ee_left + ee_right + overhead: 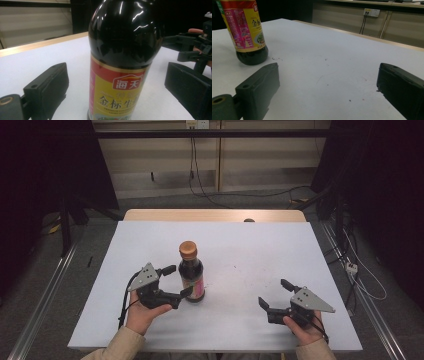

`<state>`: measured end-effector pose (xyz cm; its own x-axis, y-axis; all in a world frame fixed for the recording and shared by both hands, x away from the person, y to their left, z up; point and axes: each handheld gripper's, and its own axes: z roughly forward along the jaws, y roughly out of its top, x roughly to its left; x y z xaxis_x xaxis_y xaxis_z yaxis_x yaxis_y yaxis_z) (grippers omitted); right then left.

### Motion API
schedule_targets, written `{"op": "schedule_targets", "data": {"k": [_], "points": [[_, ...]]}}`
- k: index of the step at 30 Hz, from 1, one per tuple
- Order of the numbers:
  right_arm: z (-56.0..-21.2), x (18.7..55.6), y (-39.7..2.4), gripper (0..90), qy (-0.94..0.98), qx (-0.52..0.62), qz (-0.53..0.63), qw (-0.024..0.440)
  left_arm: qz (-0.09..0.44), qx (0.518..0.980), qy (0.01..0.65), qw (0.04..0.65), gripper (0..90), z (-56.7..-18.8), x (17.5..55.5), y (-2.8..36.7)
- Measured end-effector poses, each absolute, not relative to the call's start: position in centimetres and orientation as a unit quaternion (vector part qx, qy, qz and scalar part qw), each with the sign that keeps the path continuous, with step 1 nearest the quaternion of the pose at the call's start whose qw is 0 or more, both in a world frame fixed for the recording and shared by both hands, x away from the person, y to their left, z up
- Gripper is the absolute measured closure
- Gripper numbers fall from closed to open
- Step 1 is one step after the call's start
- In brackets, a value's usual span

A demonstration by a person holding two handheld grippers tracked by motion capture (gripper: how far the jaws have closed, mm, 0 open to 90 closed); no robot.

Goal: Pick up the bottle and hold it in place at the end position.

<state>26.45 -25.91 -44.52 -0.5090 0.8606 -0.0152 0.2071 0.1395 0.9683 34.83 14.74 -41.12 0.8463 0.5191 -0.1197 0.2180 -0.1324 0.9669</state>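
Note:
A dark soy sauce bottle with an orange cap and a red and yellow label stands upright on the white table, left of centre. My left gripper reaches in from the bottle's left, one jaw on each side of its lower body. In the left gripper view the bottle stands between the two jaws with a gap on either side, so the left gripper is open. My right gripper rests near the front right, open, with nothing between its jaws. In the right gripper view the bottle stands off to the upper left of the right gripper.
The table's wooden far edge faces a wall with sockets. Cables trail over the floor behind, and a power strip lies right of the table. Metal rails run along both sides.

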Motion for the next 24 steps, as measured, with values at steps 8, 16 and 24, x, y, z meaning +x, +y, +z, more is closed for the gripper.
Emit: {"op": "schedule_targets", "data": {"k": [8,16,24], "points": [[-44.5,26.4,-25.9,4.1,0.689,0.387,0.529,0.31,0.122,0.738,0.254,0.613,6.2,-41.1,35.4,13.6],[-44.4,26.4,-26.0,4.3,0.688,0.389,0.529,0.31,0.11,0.739,0.251,0.615,8.4,-41.2,36.0,12.4],[-44.4,26.4,-26.0,4.4,0.687,0.388,0.529,0.311,0.111,0.74,0.25,0.615,13.2,-41.3,36.4,11.5]]}}
